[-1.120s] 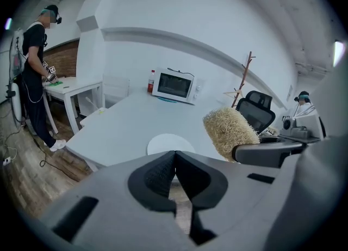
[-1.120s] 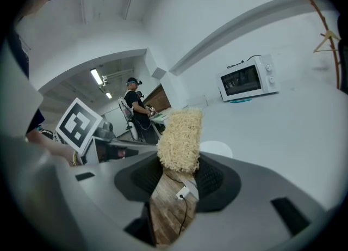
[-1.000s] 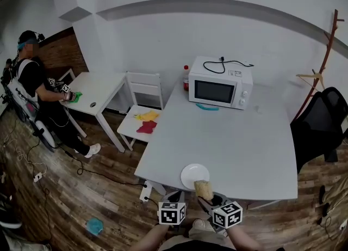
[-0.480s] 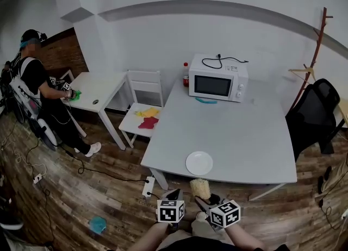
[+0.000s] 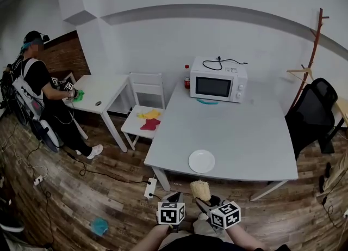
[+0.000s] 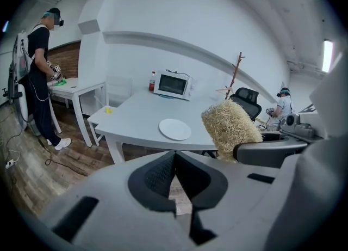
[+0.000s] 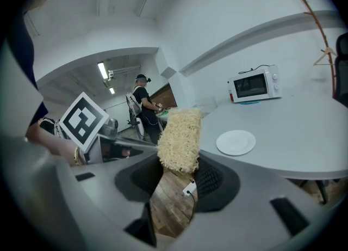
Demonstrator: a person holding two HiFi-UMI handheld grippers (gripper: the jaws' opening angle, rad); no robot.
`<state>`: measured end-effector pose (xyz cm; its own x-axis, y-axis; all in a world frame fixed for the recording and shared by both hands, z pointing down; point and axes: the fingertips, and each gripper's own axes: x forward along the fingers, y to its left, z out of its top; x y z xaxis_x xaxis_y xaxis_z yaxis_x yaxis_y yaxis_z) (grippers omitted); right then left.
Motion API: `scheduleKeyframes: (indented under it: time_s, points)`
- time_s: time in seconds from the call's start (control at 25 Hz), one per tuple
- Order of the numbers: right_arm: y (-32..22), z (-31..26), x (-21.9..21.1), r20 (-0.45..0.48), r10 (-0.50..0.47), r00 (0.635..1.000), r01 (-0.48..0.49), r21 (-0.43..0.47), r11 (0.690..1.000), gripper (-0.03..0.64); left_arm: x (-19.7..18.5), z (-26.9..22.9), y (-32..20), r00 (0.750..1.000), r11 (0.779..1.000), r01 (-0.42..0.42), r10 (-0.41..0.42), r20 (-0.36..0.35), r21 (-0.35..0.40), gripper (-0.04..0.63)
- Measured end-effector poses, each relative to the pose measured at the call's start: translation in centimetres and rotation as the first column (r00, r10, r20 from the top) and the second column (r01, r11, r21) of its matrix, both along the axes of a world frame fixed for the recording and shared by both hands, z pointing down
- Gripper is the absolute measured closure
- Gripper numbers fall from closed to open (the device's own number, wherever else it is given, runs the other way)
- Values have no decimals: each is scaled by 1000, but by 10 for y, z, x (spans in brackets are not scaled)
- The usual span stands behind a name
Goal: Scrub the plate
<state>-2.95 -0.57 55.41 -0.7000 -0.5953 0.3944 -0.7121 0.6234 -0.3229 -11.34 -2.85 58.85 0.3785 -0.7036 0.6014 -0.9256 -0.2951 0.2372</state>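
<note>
Wooden floor (image 5: 109,190) underfoot, white desk (image 5: 239,130) ahead, microwave (image 5: 218,86) at its far edge, and the plate (image 5: 202,161) sits alone near the front edge, toward the left corner. Right tool (image 7: 176,182) is clamped on the lower end of a straw-coloured scrubber (image 7: 180,138), which stands up out of the jaws. Left tool (image 6: 174,163) is closed tight with nothing in it. Both hang off the desk, short of its front edge, so the plate lies ahead of the scrubber and apart from it, no contact yet. My read: this is the approach. To do it well, bring the scrubber's free end flat onto the plate's face and rub in circles. The plate looks loose and light, so the empty left tool should pin its rim or it may skate across the desk
</note>
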Motion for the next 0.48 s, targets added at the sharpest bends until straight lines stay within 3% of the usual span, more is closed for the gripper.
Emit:
scheduleKeyframes:
  time_s: [0.48]
  points:
    - [0,-1,-14,-17,-3,1000,4,23,1000,446,-15,1,1,1000,1000,12,-12,-8,5,577]
